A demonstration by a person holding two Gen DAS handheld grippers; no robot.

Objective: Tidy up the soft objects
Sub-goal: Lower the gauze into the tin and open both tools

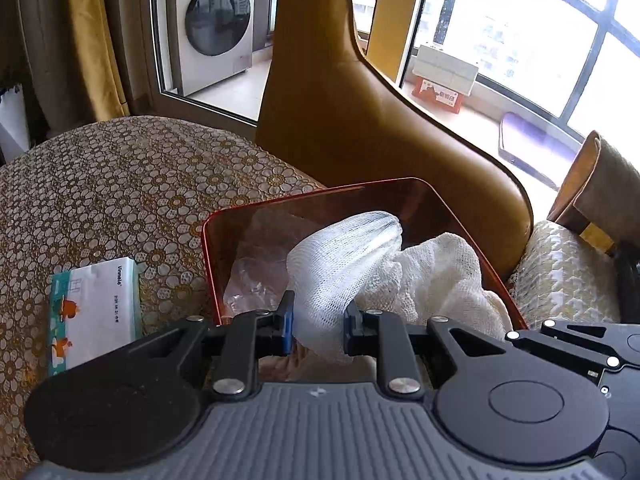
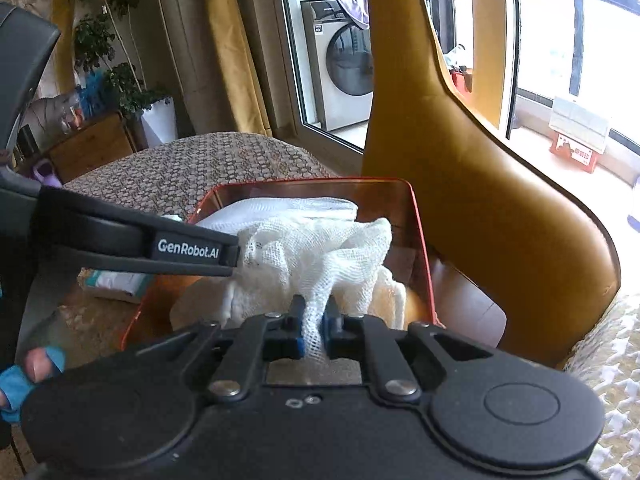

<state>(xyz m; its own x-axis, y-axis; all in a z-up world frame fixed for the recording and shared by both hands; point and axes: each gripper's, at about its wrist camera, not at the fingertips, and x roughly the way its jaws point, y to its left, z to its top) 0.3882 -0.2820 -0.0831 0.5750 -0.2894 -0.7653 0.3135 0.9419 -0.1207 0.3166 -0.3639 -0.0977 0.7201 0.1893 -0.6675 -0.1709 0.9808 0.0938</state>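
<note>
A bunched white mesh cloth (image 1: 344,264) hangs over the open top of a translucent orange bin (image 1: 210,248) on the table. My left gripper (image 1: 319,326) is shut on a thick fold at the cloth's near end. In the right wrist view the same cloth (image 2: 312,248) lies across the bin (image 2: 420,240). My right gripper (image 2: 314,334) is shut on a thin twisted strand of it between the blue pads. The left gripper's black finger (image 2: 188,250) comes in from the left and meets the cloth's left edge. The bin's floor is mostly hidden by the cloth.
A tissue pack (image 1: 94,312) lies on the flower-patterned tablecloth (image 1: 120,192) left of the bin. A tan leather chair back (image 1: 340,120) rises just behind the bin, with a patterned seat cushion (image 1: 560,272) to the right. A gloved hand (image 2: 36,364) shows at the lower left.
</note>
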